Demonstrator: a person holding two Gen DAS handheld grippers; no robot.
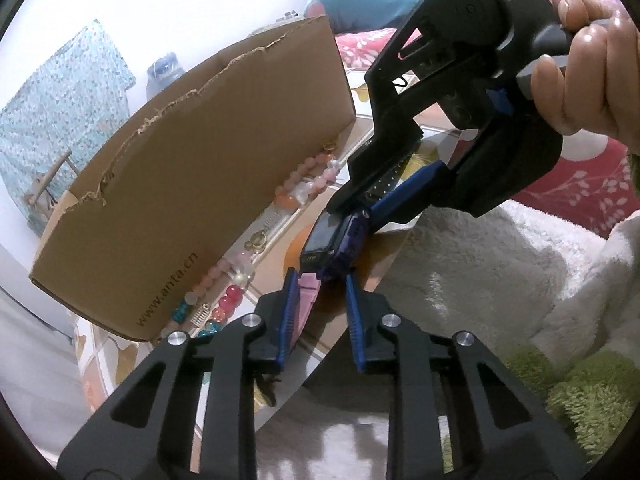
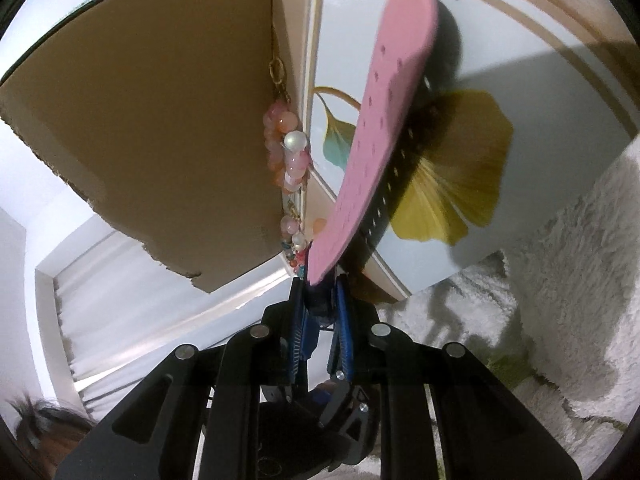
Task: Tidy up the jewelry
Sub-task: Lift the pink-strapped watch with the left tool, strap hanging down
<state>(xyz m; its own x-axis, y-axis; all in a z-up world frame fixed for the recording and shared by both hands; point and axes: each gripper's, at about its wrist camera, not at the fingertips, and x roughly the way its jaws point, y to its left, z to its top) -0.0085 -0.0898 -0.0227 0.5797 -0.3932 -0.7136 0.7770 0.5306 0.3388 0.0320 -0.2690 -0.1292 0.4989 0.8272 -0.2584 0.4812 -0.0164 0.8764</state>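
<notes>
I am in a bedroom at home: a flowery blanket (image 1: 572,188) at the right, a fluffy white rug (image 1: 480,264) below it.

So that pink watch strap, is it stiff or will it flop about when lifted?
Probably bendy: the pink strap curves along its length while the right gripper clamps the watch. It juts out without drooping, so likely springy rubber. It looks light, and the punched holes suggest soft material.

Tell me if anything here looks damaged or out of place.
The cardboard box has a ragged, torn top edge, as if its flaps were ripped off. The beaded bracelets lie strung out along its base rather than inside it. The pink-strapped watch is not lying anywhere: the right gripper is shut on it.
</notes>
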